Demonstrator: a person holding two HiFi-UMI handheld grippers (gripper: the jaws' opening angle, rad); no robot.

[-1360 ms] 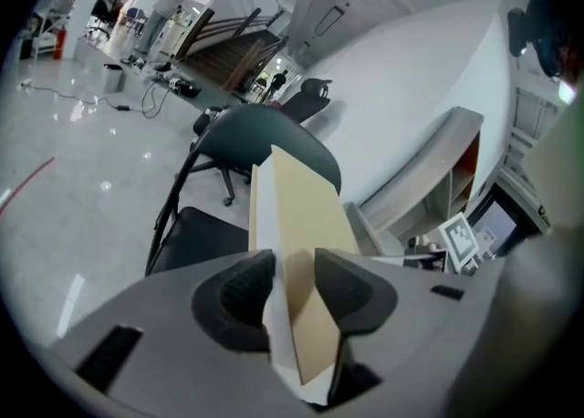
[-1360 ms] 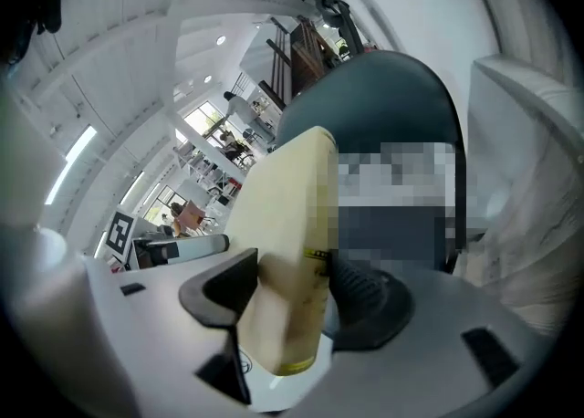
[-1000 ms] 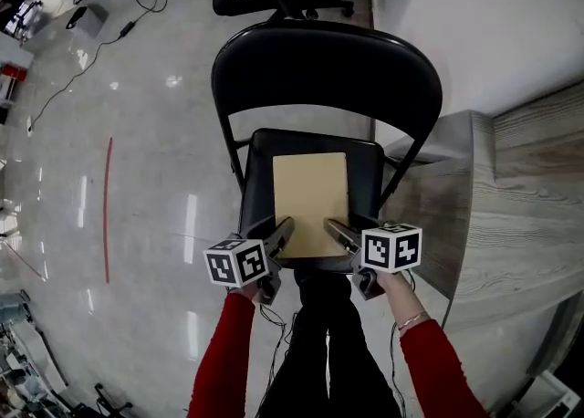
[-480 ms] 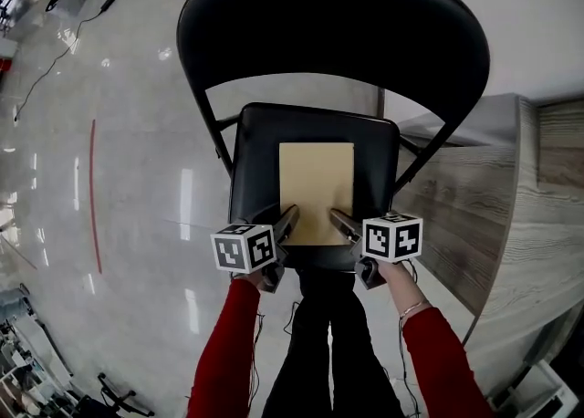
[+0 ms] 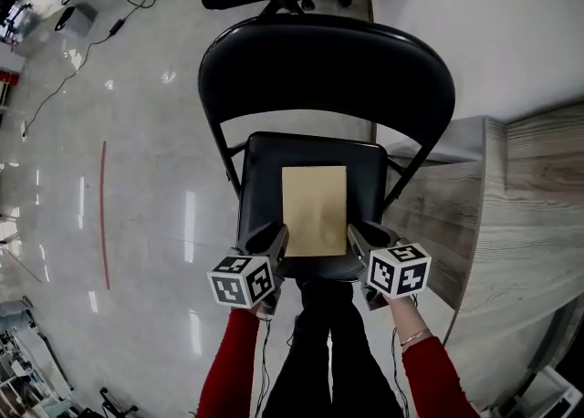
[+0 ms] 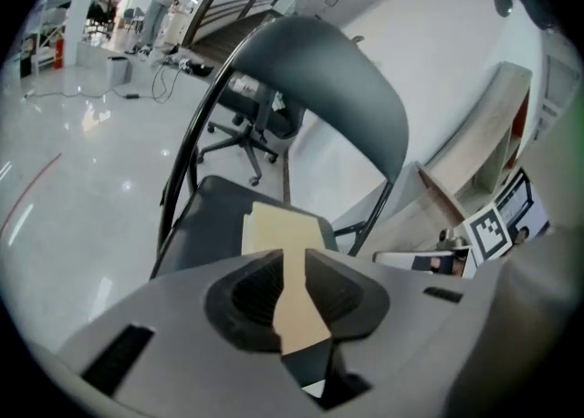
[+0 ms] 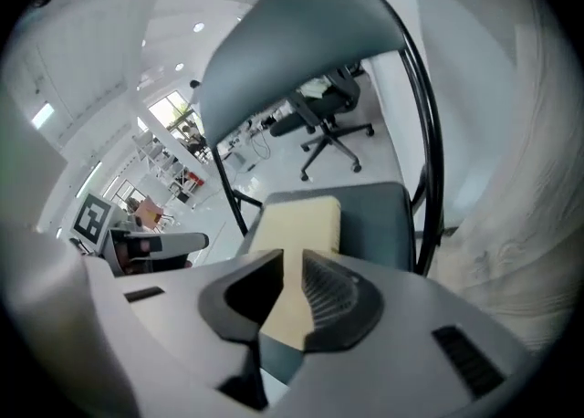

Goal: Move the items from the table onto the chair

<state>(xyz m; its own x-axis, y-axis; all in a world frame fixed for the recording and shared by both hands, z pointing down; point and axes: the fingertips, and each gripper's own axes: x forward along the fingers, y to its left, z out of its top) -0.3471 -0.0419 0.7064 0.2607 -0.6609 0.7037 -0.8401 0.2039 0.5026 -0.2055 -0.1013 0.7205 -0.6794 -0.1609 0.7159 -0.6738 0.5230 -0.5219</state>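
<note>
Lift left gripper (image 5: 271,239) and right gripper (image 5: 360,235) straight away, fingers just narrowed to slits, empty, without nudging tan pad (image 5: 315,211) between them on chair (image 5: 261,162).

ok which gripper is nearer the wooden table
Right. The right gripper hangs next to the wooden table; the left gripper is across the chair seat from it. Both jaws have just been closing with nothing between them.

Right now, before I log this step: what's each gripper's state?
Left gripper: jaws narrowly apart, just been closing, gripping nothing.
Right gripper: the same; the tan board lies free on the chair seat.
</note>
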